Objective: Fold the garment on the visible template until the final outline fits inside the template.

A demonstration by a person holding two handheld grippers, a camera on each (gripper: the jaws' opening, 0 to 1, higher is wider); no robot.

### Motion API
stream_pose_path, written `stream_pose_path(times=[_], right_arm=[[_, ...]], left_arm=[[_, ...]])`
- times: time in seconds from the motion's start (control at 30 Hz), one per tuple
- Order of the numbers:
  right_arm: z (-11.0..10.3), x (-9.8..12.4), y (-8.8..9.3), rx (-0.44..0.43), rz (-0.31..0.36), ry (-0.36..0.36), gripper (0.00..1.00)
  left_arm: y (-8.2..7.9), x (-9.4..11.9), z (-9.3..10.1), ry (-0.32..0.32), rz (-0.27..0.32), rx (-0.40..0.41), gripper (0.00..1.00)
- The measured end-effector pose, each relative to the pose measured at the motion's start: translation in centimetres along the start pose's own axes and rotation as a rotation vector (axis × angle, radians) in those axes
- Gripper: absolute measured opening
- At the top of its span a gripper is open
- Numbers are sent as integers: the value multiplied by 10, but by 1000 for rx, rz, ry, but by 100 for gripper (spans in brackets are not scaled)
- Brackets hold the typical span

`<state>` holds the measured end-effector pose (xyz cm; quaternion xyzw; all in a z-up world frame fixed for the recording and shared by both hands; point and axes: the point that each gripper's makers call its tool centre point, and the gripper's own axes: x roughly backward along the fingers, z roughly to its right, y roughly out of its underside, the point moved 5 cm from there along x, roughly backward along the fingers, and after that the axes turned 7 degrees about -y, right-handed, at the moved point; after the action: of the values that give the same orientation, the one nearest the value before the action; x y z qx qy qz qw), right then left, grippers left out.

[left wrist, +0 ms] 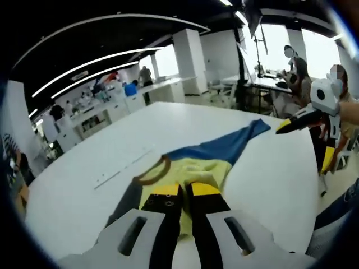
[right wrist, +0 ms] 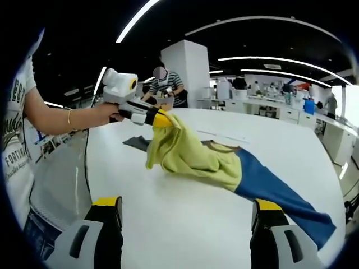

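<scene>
A yellow and blue garment [left wrist: 221,150] with a brown collar [left wrist: 152,174] lies on the white table [left wrist: 84,213]. My left gripper [left wrist: 185,189] is shut on its yellow end. In the right gripper view the left gripper [right wrist: 159,119] holds that yellow end [right wrist: 185,151] lifted off the table, and the blue part [right wrist: 275,188] trails flat to the right. My right gripper [right wrist: 187,204] stands open above the table's near side, short of the cloth, with nothing between its jaws. It also hangs in the air beyond the blue tip, as the right gripper [left wrist: 285,127] in the left gripper view.
Faint line marks [left wrist: 120,170] run across the table to the left of the garment. A dark grey patch of cloth [right wrist: 136,143] lies behind the lifted end. People sit at desks [left wrist: 263,81] beyond the table. A person's arm [right wrist: 61,119] holds the left gripper.
</scene>
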<state>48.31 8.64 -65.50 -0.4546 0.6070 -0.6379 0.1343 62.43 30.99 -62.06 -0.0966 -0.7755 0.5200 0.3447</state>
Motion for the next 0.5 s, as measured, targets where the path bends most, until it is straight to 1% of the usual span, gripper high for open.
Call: stream_pose_path(times=[0.1, 0.17, 0.27, 0.37, 0.5], right_arm=[[3, -1, -1, -13, 11, 8, 92], [5, -3, 0, -23, 16, 12, 91], [5, -6, 2, -31, 12, 14, 90], [4, -10, 3, -41, 11, 10, 89], [4, -15, 5, -46, 1, 6, 87]], left_arm=[[3, -7, -7, -10, -10, 9, 2], [5, -12, -11, -18, -16, -2, 2], [12, -20, -16, -27, -41, -15, 2], [19, -30, -21, -21, -52, 4, 2], [25, -41, -29, -35, -71, 23, 2]])
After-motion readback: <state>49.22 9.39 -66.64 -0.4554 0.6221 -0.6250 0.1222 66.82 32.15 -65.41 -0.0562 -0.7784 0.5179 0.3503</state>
